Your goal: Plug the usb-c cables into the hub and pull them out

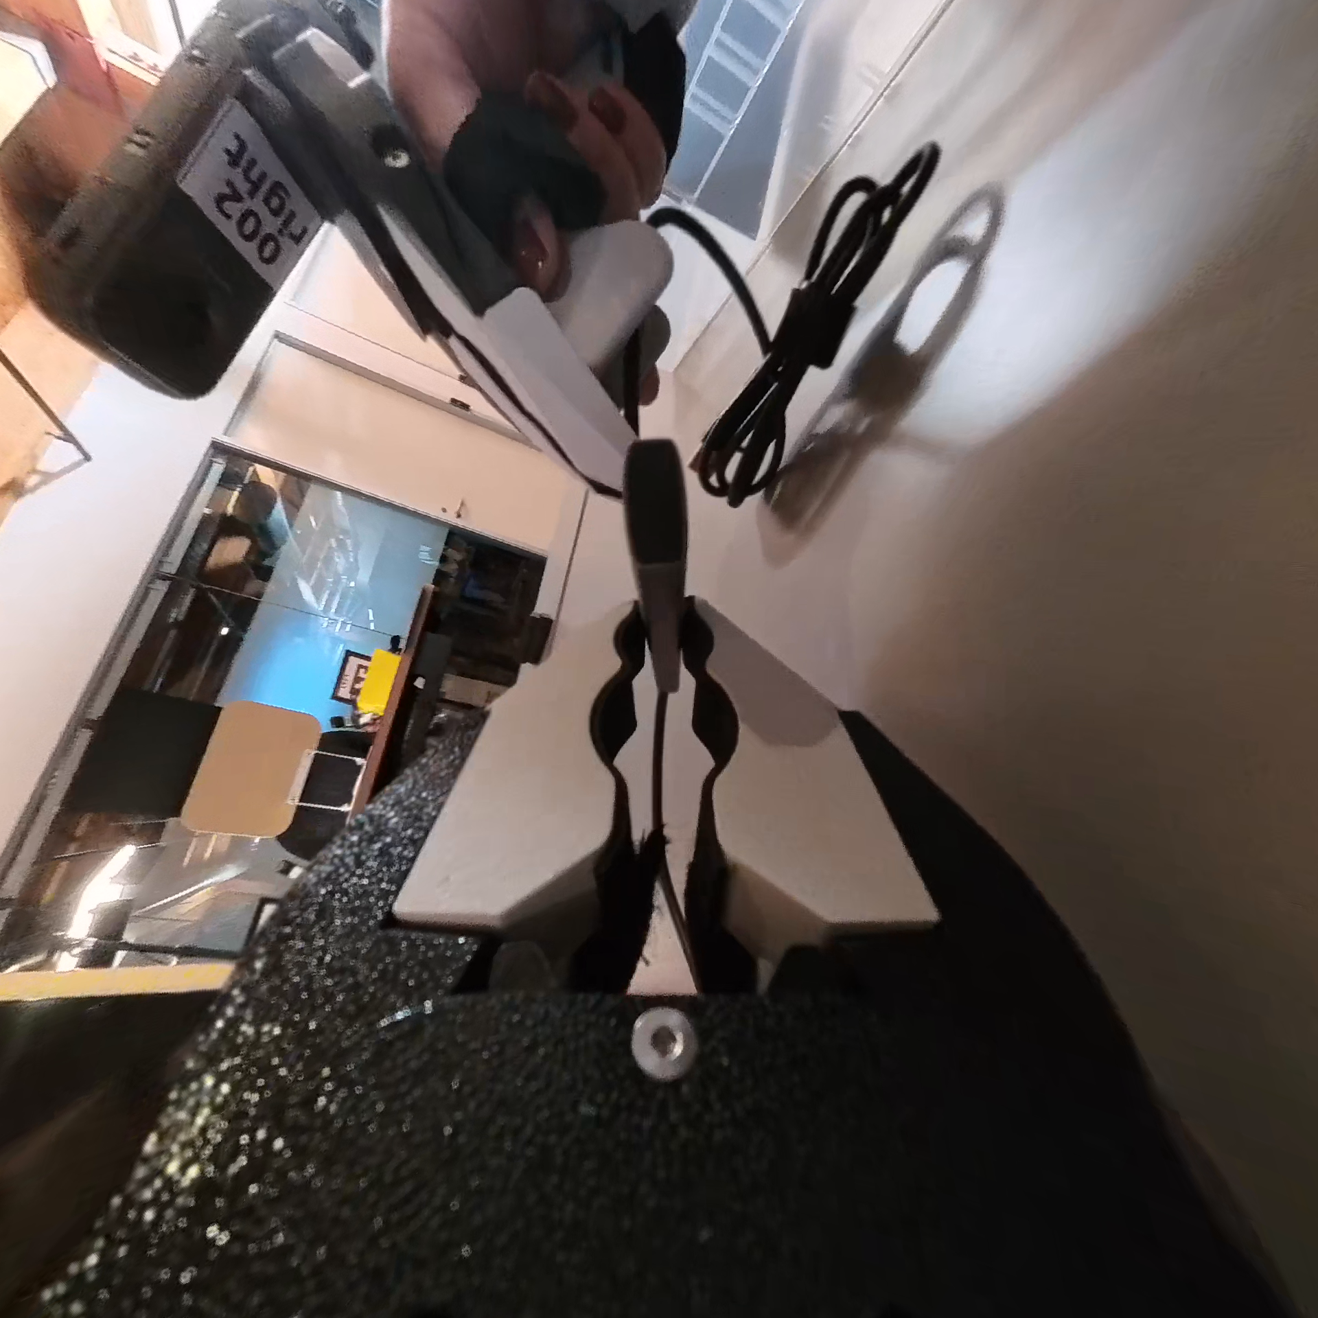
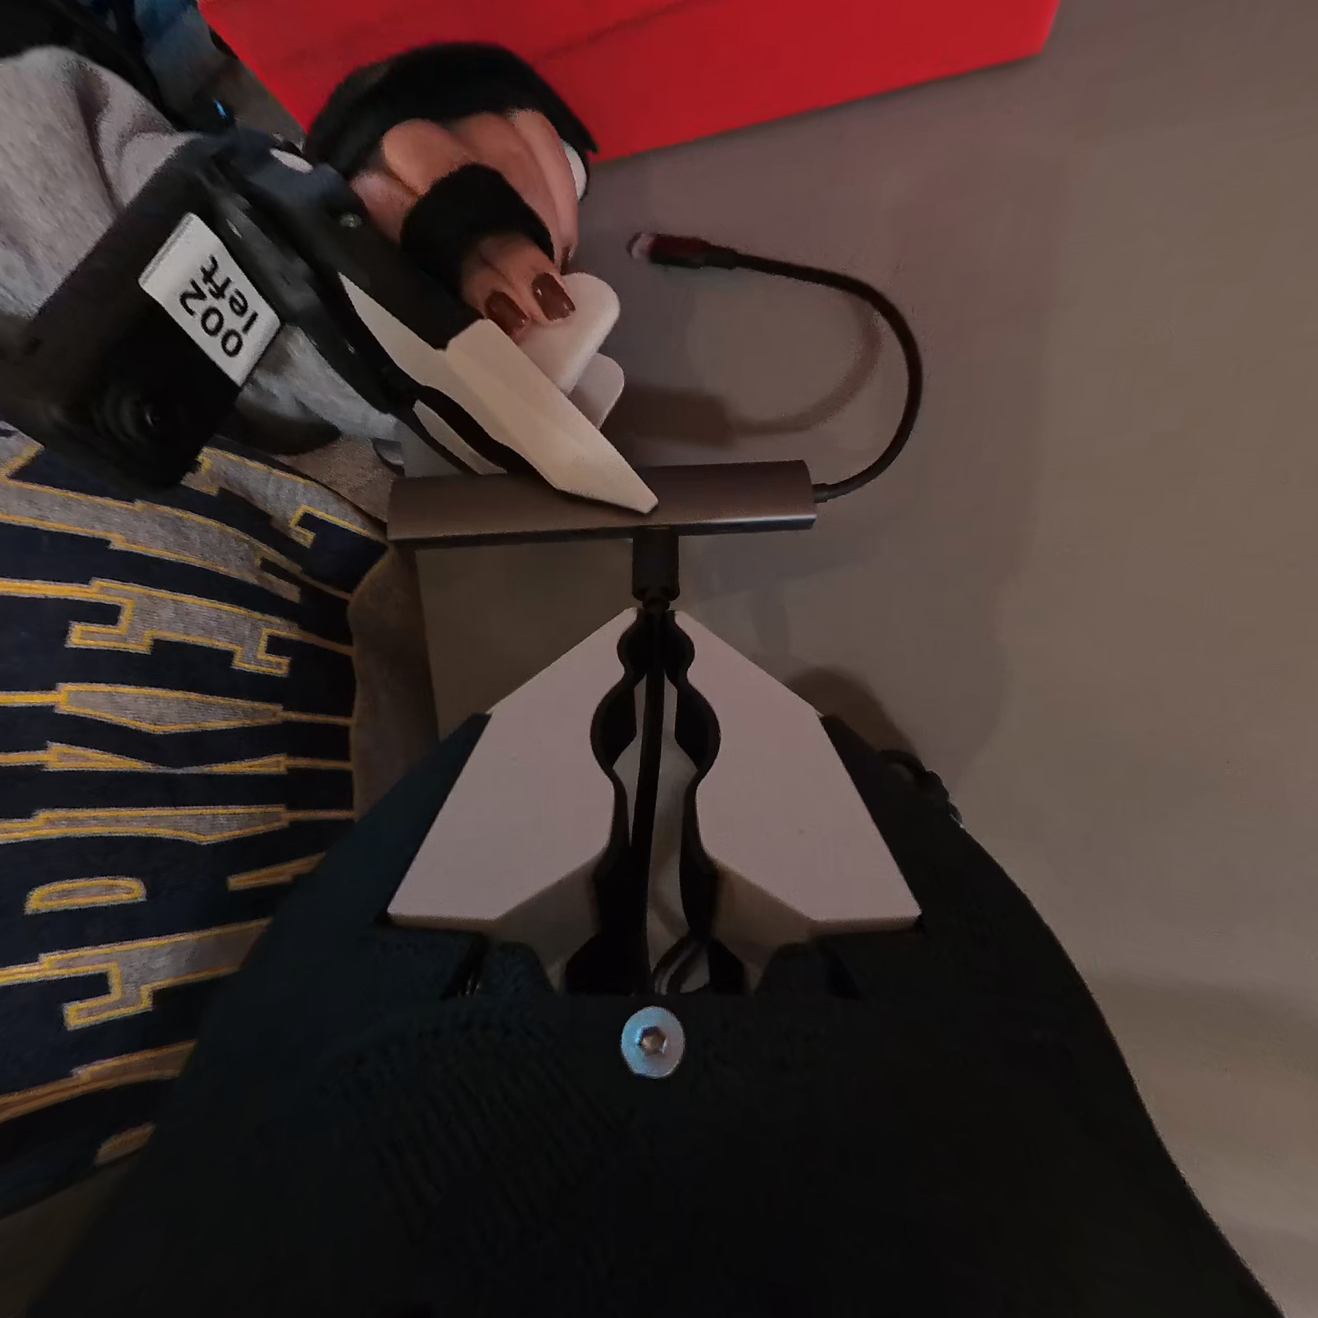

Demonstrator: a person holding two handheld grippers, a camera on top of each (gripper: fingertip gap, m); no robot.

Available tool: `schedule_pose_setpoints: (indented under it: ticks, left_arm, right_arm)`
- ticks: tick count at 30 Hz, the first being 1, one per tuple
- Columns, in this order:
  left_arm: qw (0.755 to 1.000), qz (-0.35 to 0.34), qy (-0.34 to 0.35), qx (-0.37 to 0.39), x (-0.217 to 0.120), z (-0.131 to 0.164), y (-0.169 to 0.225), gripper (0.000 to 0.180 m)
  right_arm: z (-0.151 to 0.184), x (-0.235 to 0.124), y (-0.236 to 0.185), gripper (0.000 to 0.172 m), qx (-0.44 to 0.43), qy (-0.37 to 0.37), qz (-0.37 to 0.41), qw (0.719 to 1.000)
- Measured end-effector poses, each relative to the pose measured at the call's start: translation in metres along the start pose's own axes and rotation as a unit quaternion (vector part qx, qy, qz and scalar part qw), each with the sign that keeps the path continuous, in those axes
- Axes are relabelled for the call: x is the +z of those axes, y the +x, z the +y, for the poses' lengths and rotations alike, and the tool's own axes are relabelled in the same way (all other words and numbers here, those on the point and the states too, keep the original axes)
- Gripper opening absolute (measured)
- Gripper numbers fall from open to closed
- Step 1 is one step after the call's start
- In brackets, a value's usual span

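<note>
A slim grey hub (image 2: 713, 499) is held above the table. My left gripper (image 1: 660, 613) is shut on it; the hub (image 1: 656, 542) stands edge-on between its pads. In the right wrist view the left gripper (image 2: 635, 499) reaches in from the upper left and grips the hub's top face. My right gripper (image 2: 652, 620) is shut on a black USB-C cable (image 2: 645, 749) just behind its plug (image 2: 652, 563). The plug sits in a port on the hub's near edge. The right gripper (image 1: 613, 478) also shows in the left wrist view, its tips at the hub.
The hub's own black lead (image 2: 891, 399) curves right and back to a connector (image 2: 677, 249) on the grey table (image 2: 1070, 642). A coiled black cable (image 1: 784, 342) lies on the table. A red box (image 2: 642, 64) stands behind. A person's patterned sleeve (image 2: 164, 713) is at the left. My left and right fingertips are right by each other.
</note>
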State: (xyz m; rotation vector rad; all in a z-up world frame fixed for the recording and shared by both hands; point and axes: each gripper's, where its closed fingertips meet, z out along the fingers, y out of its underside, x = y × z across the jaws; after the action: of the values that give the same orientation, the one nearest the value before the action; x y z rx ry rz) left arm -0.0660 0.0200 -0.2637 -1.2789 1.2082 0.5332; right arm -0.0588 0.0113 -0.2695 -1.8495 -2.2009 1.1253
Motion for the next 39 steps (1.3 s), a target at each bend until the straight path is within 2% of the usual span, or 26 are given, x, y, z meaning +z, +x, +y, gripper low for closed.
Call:
schedule_pose_setpoints:
  ticks: [16,20,24,28,34,36,37,39]
  left_arm:
    - [0.998,0.048,0.024,-0.017,0.002,-0.008,0.020,0.008]
    - [0.998,0.049,0.029,-0.041,0.001,-0.007,0.018,0.007]
    - [0.996,0.066,0.039,-0.034,-0.001,-0.010,0.025,0.007]
    - [0.995,0.065,0.061,-0.046,-0.005,-0.014,0.023,0.007]
    - [0.993,0.092,0.023,-0.068,-0.002,-0.002,0.034,0.011]
    - [0.994,0.086,-0.016,-0.062,-0.002,0.010,0.035,0.029]
    - [0.994,0.086,-0.028,-0.060,-0.002,0.014,0.036,0.031]
    - [0.995,0.086,-0.036,-0.047,-0.004,0.017,0.036,0.012]
  right_arm:
    - [0.015,0.012,0.011,0.000,-0.045,-0.012,0.012,0.999]
    - [0.013,0.011,0.011,0.000,-0.075,-0.006,0.029,0.997]
    - [0.020,0.018,0.013,0.000,-0.140,-0.042,0.066,0.987]
    - [0.017,0.018,0.011,0.000,-0.164,-0.027,0.069,0.984]
    - [0.024,0.022,0.018,0.001,-0.148,-0.009,0.088,0.985]
    - [0.022,0.022,0.015,0.001,-0.157,0.000,0.091,0.983]
    - [0.023,0.024,0.014,0.001,-0.164,-0.002,0.096,0.982]
    - [0.023,0.026,0.015,0.001,-0.178,0.001,0.108,0.978]
